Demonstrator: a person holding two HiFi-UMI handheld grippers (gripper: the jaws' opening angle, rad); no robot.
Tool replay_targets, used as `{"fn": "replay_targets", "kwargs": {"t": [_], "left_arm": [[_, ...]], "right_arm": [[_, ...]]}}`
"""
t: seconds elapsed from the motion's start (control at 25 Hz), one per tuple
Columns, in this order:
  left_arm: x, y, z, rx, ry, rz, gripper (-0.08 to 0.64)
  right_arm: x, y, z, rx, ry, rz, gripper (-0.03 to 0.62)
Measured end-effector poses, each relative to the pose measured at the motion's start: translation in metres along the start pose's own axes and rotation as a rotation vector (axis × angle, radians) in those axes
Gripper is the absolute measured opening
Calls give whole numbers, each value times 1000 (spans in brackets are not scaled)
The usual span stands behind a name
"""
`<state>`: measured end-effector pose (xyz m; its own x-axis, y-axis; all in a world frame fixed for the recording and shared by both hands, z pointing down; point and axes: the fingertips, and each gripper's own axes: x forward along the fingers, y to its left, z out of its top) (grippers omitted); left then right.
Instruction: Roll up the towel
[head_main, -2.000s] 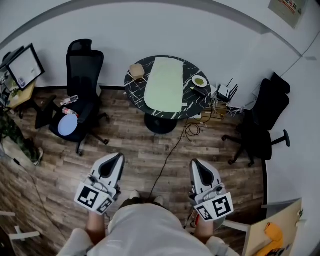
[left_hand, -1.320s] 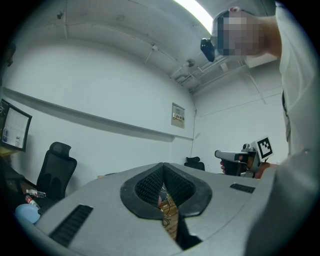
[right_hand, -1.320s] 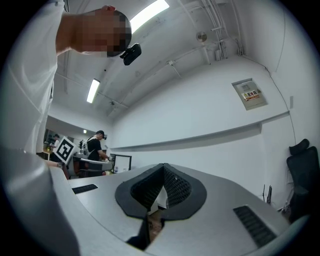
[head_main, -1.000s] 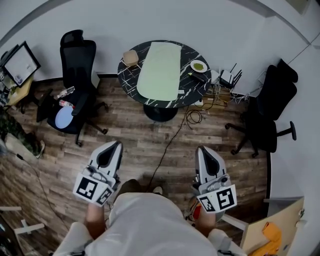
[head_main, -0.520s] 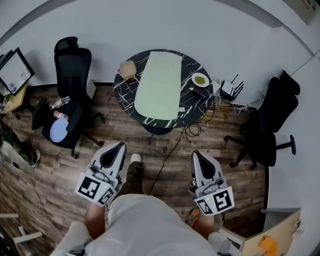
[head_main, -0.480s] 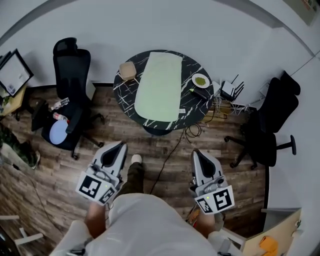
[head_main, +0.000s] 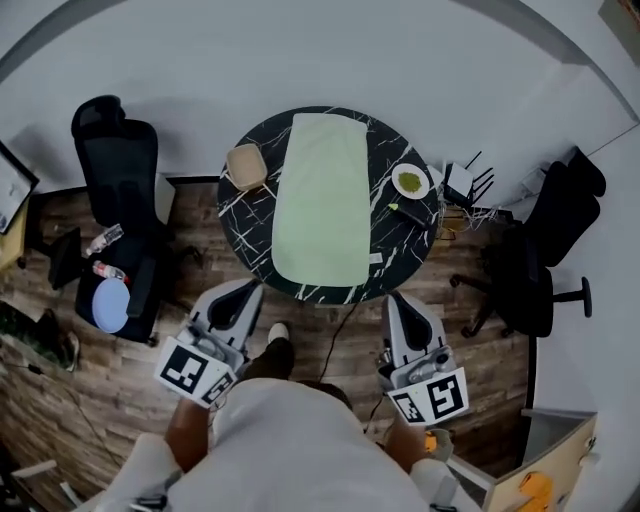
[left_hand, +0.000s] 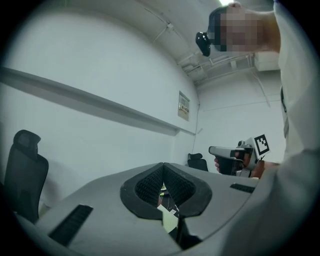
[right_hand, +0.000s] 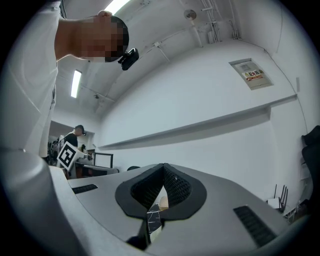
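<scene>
A pale green towel (head_main: 322, 199) lies flat and unrolled along the middle of a round black marble-pattern table (head_main: 405, 238) in the head view. My left gripper (head_main: 243, 293) hovers just short of the table's near left edge, jaws shut with nothing between them. My right gripper (head_main: 402, 305) hovers at the near right edge, also shut and empty. In the left gripper view the shut jaws meet at the left gripper (left_hand: 163, 165), and a sliver of the towel (left_hand: 169, 220) shows through the gap below. The right gripper (right_hand: 163, 165) shows the same closed jaws.
A tan box (head_main: 245, 164) sits on the table's left side, a white plate with green contents (head_main: 410, 181) on its right. Black office chairs stand at the left (head_main: 115, 190) and right (head_main: 545, 250). Cables trail over the wooden floor under the table.
I have walked towards the table: it and the towel have grown and now lie just ahead of both grippers. Both grippers stay shut.
</scene>
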<state>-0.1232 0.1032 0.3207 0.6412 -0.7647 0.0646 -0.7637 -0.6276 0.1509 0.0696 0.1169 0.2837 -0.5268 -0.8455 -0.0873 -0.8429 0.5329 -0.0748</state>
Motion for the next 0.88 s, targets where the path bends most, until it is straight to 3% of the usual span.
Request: {"fn": "replay_targets", "kwargs": {"t": [0.4,0.56,0.76,0.88], "left_arm": [[56,41,-2,-15,45,-7,2],[69,41,-6,-21,54,36,2],[86,52,-13,-10,74,71,2],[92,61,-25,-22,101,89,2]], "right_arm": [[44,-62,-22,14,68,-77,-5],[52,-80,-31,44,87,-46,-5],[70,-93,-38,2,118,-9,-5],[70,-105,-74,-19,233,-7,-5]]}}
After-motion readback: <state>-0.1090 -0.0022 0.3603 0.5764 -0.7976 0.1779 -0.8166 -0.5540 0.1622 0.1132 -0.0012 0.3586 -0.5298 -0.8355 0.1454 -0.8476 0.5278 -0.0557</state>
